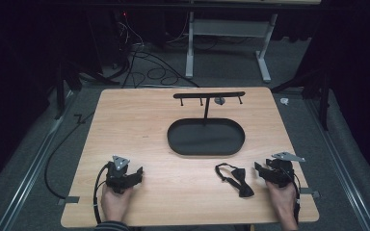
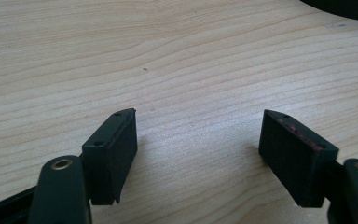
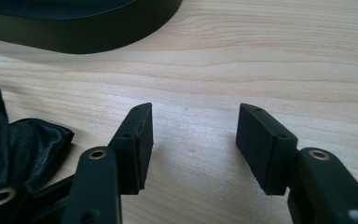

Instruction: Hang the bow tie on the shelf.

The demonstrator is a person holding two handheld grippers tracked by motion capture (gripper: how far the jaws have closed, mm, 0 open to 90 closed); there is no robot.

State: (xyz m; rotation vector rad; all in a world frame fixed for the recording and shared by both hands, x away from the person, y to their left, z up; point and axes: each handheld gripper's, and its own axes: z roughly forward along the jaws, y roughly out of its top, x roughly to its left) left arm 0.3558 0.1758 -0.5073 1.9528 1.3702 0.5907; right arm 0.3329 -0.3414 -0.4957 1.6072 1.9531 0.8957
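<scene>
Bow tie flat on table, just left of open, empty right claw.

A pale wooden surface with rounded corners stands on grey carpet floor in a dim, dark-walled room, with tangled black cables lying on the carpet behind it beside a white metal table frame and metal rails along both sides.

Glossy satin bow tie, matt wood table
</scene>
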